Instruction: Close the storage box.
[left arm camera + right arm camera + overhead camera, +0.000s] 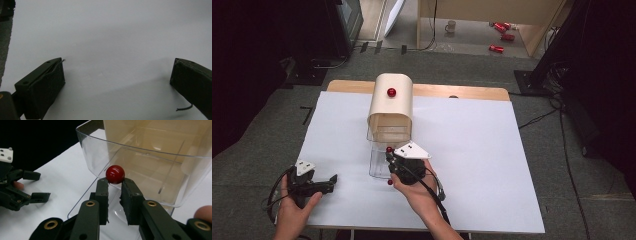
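The right gripper (115,185) has its jaws almost closed on a small red ball knob (115,174), pinched between the two black tips. This knob belongs to the front wall of a clear plastic drawer (140,152), and the drawer is pulled partly out of a cream bread-box style container (390,107) with a rounded top. In the high view the same gripper (388,156) is at the front edge of the drawer (377,162), near the middle of the white table (482,150), w/ the grey three-cornered plate on top. A second red knob (391,92) sits on the rounded cover of the container, approx. in its centre. The inside of the drawer looks empty as far as the right gripper view lets see.

The left gripper (333,181) is well apart, at the front left part of the table, low over the white surface. In the left gripper view its jaws stand wide apart, w/ nothing between them
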The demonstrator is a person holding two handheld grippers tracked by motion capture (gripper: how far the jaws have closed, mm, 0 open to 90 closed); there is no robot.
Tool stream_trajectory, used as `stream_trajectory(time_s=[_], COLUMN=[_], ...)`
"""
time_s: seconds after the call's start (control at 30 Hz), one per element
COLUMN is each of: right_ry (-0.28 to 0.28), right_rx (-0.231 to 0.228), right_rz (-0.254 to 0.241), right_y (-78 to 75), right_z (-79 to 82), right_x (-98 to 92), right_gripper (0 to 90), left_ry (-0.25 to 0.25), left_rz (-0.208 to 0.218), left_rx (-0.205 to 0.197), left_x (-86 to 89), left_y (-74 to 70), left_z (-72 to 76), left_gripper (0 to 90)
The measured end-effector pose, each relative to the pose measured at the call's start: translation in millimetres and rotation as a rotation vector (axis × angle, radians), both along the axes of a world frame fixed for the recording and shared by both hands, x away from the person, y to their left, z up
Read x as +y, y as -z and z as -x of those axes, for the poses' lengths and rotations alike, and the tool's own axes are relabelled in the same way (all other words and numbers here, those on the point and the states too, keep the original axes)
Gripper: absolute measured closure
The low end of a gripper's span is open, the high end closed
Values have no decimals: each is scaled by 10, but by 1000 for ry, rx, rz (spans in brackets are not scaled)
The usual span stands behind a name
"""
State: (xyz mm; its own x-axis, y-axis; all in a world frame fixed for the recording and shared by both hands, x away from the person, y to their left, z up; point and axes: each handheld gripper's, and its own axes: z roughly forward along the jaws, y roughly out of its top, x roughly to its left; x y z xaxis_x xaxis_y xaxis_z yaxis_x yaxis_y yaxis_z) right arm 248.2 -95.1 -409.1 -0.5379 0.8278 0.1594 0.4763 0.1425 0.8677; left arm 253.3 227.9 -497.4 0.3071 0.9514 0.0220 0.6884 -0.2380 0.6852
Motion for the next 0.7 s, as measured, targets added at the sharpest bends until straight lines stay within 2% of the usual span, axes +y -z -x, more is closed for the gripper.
stream_trajectory(time_s=[0.7], right_ry=[18], right_rx=[24], right_rz=[-2], right_y=[-29], right_z=[-366], right_x=[0], right_gripper=[770], left_ry=[1], left_rz=[-2], left_rx=[-3], left_x=[1], left_y=[1], left_z=[-1], left_gripper=[0])
